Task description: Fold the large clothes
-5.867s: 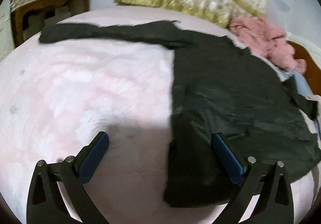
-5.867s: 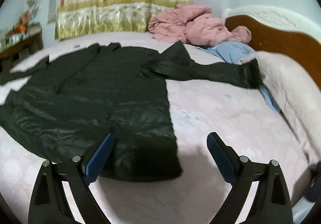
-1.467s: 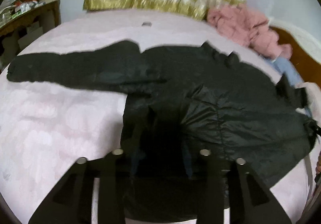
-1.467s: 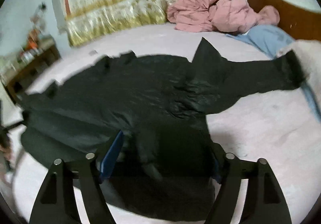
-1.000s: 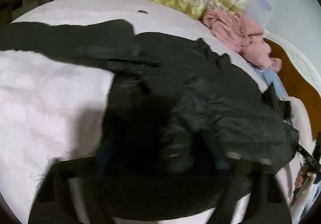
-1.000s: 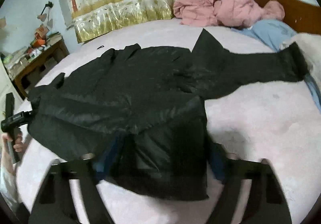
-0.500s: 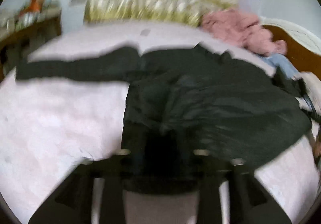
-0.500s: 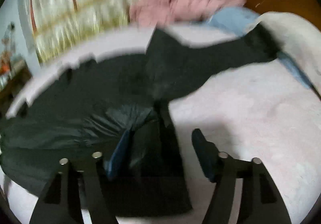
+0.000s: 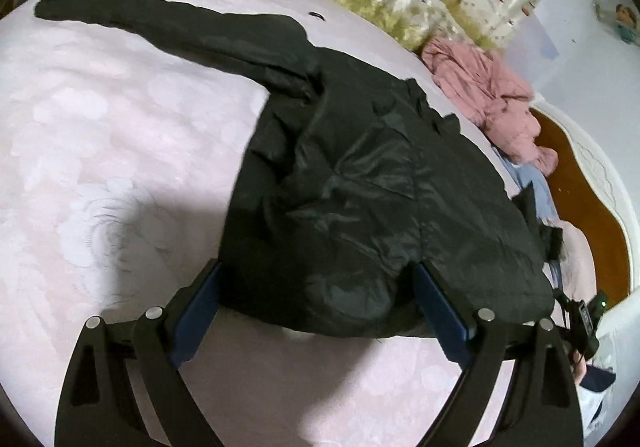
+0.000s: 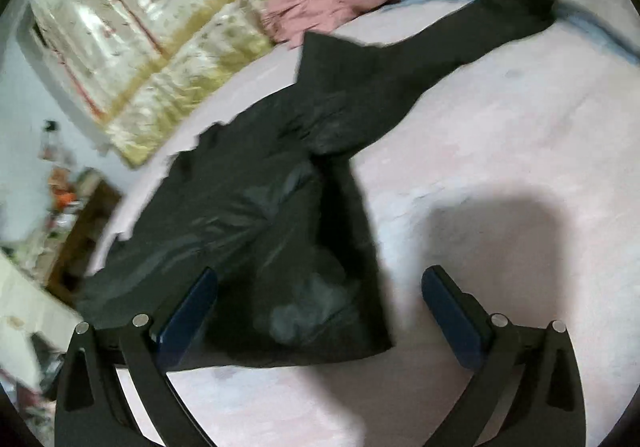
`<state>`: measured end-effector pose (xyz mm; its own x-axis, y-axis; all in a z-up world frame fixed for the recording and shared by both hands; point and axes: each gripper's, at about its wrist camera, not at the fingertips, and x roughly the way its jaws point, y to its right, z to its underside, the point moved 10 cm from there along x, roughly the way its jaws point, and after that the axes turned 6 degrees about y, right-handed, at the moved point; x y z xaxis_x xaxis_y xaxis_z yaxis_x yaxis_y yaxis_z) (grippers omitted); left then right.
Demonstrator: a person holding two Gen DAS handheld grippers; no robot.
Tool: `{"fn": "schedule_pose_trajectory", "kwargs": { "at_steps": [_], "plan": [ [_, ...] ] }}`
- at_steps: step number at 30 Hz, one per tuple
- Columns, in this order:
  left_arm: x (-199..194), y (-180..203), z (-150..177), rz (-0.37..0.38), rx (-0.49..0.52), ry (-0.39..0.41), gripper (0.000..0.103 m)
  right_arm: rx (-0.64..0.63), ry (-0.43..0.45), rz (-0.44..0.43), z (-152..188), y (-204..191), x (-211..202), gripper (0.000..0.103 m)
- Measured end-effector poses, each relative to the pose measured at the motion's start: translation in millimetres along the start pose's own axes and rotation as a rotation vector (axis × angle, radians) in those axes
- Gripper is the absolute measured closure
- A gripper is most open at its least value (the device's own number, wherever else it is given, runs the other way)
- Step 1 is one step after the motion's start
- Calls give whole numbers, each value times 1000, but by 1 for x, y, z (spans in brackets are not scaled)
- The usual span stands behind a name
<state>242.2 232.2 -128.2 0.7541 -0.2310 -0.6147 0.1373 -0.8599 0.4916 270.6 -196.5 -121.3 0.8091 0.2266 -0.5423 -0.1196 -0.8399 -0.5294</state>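
Pink bedspread bears the black jacket, sleeves stretched sideways, both grippers' jaws just spread, gripping nothing.

A pink-sheeted bed carries a black coat at frame centre and crumpled pink clothing upper right.

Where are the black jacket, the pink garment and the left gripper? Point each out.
black jacket [image 9: 360, 199], left wrist view, middle of its body
pink garment [image 9: 488, 87], left wrist view, crumpled middle
left gripper [image 9: 316, 311], left wrist view, between its fingertips
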Motion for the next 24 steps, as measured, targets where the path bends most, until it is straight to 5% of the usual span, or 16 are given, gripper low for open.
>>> {"fn": "schedule_pose_trajectory", "kwargs": {
  "at_steps": [3,4,5,6,8,9,13,16,20,24],
  "plan": [
    [1,-10,-5,-53,17,83,75,-19,26,-15,3,-6,0,6],
    [2,-9,-6,-39,15,103,82,-22,34,-8,6,-7,1,10],
    [2,-6,-5,-22,23,107,86,-38,35,7,9,-7,1,26],
    [-1,-3,-6,-14,34,119,91,-56,21,11,13,-11,2,59],
    [-10,2,-7,-33,68,146,94,-82,-14,-10,20,-18,6,88],
    [-15,3,-6,-45,82,149,95,-84,3,11,19,-18,2,91],
    [-47,12,-2,-56,106,169,96,-94,93,56,18,-23,-39,93],
    [-76,21,4,-152,233,190,96,-138,87,59,33,-32,-66,93],
    [-89,18,24,-158,227,164,95,-178,101,89,58,-32,-103,93],
    [-94,21,37,-214,357,203,88,-236,131,171,70,-31,-119,92]
  ]
}}
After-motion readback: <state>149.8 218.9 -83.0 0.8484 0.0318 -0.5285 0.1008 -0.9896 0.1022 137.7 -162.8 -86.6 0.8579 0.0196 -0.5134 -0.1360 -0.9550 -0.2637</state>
